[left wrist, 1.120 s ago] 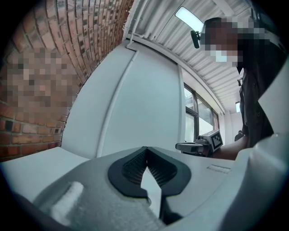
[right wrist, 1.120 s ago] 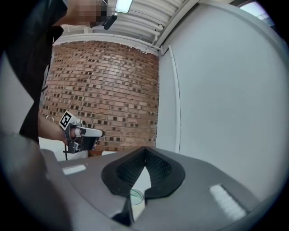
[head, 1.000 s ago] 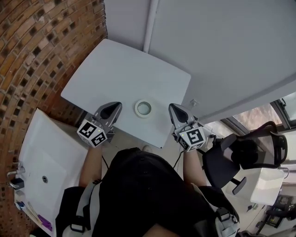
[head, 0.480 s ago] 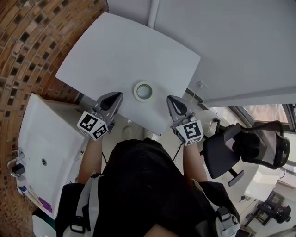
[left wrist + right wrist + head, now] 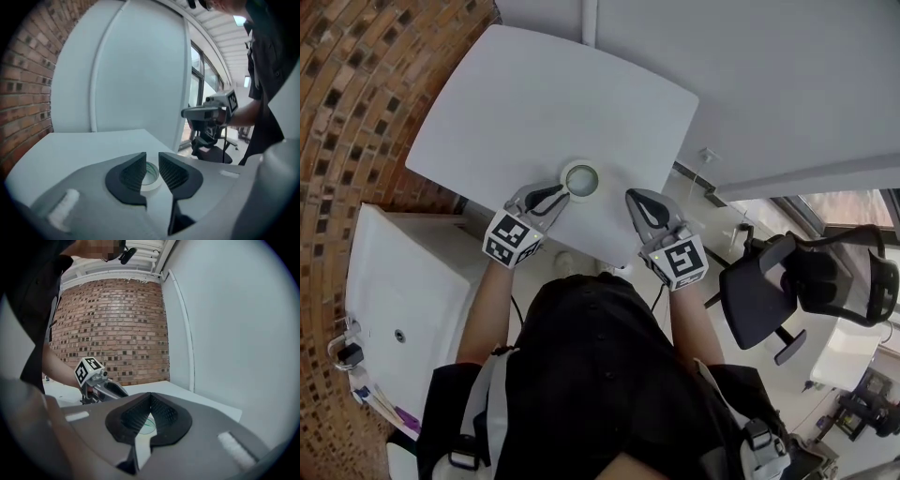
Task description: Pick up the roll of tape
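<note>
Forearms reached from the person's black shirt (image 5: 591, 375) to the near edge of the white desk (image 5: 534, 94). The right gripper (image 5: 633, 199) hung over that edge, jaws closed tip to tip on nothing, near the roll of tape (image 5: 566, 180). The left gripper (image 5: 555, 194) had just been opening; its jaws stood slightly apart, tips at the roll's rim, pinching nothing. The roll lay flat, in line with that gap. A second white surface (image 5: 403, 272) lay left, a black office chair (image 5: 769, 300) right. Beyond stood a brick wall (image 5: 356, 84) and a white wall (image 5: 787, 84).
</note>
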